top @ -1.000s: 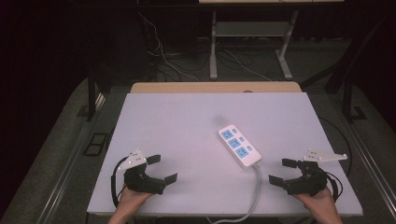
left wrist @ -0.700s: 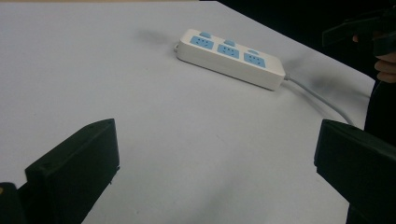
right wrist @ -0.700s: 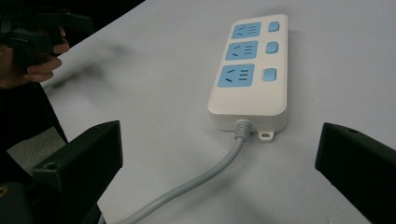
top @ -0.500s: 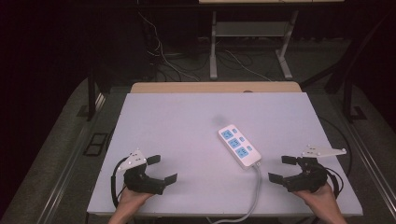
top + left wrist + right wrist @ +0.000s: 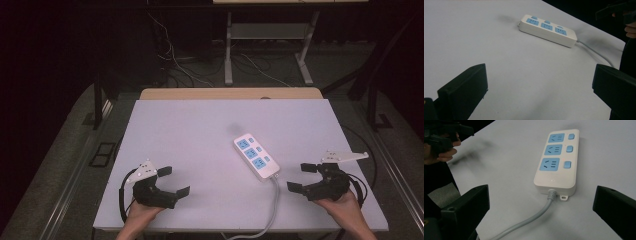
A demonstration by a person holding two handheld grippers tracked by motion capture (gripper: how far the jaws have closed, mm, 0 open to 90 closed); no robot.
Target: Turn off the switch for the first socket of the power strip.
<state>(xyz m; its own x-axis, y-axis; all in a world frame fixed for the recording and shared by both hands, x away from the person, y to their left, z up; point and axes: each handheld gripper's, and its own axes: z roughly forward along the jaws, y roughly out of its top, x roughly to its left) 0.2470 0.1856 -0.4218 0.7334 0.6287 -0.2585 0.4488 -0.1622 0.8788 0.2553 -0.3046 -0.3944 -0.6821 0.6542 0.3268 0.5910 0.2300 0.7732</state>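
Power strip (image 5: 256,157): right of table centre, lying flat, 3 blue sockets up, cord (image 5: 270,210) trailing off near edge.
Right gripper (image 5: 306,177): near strip's cord end, jaws wide apart, empty, apparently lined up to grasp.
Left gripper (image 5: 170,181): well apart, jaws spread, empty.
Table (image 5: 190,130): white, otherwise bare.

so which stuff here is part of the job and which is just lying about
Part of the job:
power strip with its cord
left gripper, open
right gripper, open

Just lying about:
loose cables on the floor behind the table
wooden board at the table's far edge
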